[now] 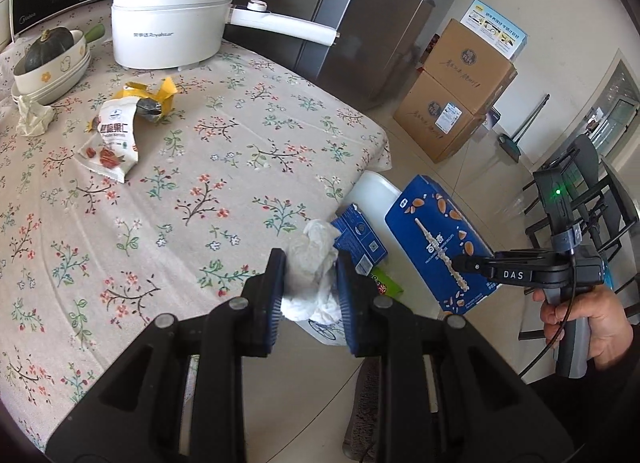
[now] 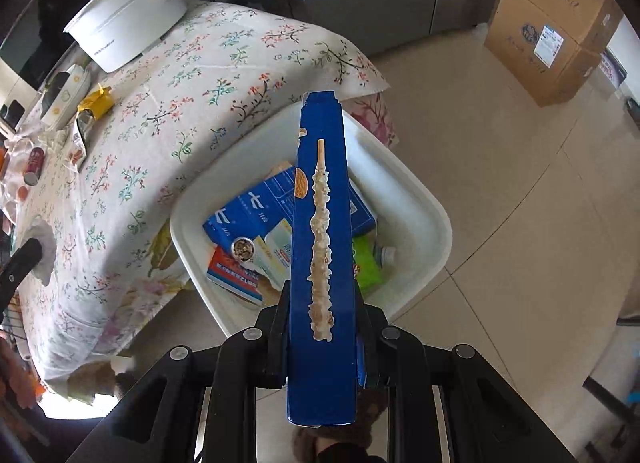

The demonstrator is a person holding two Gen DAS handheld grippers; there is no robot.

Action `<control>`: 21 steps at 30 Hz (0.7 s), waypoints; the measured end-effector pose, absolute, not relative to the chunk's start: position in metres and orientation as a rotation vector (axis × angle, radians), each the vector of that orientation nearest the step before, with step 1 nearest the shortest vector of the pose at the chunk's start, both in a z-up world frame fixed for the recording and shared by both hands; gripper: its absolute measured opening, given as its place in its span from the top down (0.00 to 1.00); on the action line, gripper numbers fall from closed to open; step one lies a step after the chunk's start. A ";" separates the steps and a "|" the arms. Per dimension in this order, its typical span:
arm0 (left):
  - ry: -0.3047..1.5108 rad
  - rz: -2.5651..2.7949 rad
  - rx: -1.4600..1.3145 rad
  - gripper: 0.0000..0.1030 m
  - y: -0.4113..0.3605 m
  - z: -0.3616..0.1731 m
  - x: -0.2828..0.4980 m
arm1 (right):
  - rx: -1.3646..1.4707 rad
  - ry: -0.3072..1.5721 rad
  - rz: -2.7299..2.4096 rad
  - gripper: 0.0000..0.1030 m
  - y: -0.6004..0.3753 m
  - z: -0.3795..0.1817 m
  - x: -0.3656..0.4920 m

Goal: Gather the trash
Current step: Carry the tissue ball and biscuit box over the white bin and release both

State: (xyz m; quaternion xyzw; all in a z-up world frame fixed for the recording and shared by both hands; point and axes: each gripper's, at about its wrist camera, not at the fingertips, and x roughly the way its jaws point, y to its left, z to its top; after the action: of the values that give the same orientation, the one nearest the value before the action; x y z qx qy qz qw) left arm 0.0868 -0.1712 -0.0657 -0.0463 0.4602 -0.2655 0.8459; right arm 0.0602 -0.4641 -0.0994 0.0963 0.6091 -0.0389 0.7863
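Note:
My left gripper [image 1: 311, 283] is shut on a crumpled white tissue [image 1: 310, 263], held at the table's right edge beside the white trash bin [image 1: 374, 193]. My right gripper [image 2: 322, 303] is shut on a long blue snack box [image 2: 322, 247], held above the white bin [image 2: 416, 199]; the same box shows in the left wrist view [image 1: 440, 239]. The bin holds blue cartons [image 2: 256, 211] and a green packet [image 2: 366, 263]. On the table lie a torn white snack bag [image 1: 112, 139], a yellow wrapper [image 1: 154, 97] and a crumpled tissue [image 1: 32, 115].
A white electric pot [image 1: 172, 19] with a long handle and stacked bowls holding a squash [image 1: 50, 63] stand at the table's back. Cardboard boxes [image 1: 460, 95] sit on the floor by the fridge [image 1: 360, 15]. A red can [image 2: 34, 163] lies far left.

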 end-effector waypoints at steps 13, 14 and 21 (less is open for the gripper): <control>1.012 -0.643 -0.043 0.73 -0.215 -0.083 0.087 | 0.199 1.246 -0.118 0.39 -0.477 -0.085 0.062; 1.020 -0.646 -0.041 0.72 -0.219 -0.085 0.088 | 0.199 1.248 -0.123 0.39 -0.479 -0.085 0.061; 1.046 -0.667 -0.015 0.72 -0.243 -0.100 0.091 | 0.183 1.234 -0.151 0.38 -0.490 -0.080 0.052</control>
State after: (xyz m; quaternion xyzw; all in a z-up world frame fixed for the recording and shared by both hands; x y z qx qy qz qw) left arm 0.0907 -0.2428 -0.1004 -0.0070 0.4901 -0.3124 0.8137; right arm 0.0522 -0.4897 -0.0804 0.0856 0.5773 -0.0705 0.8089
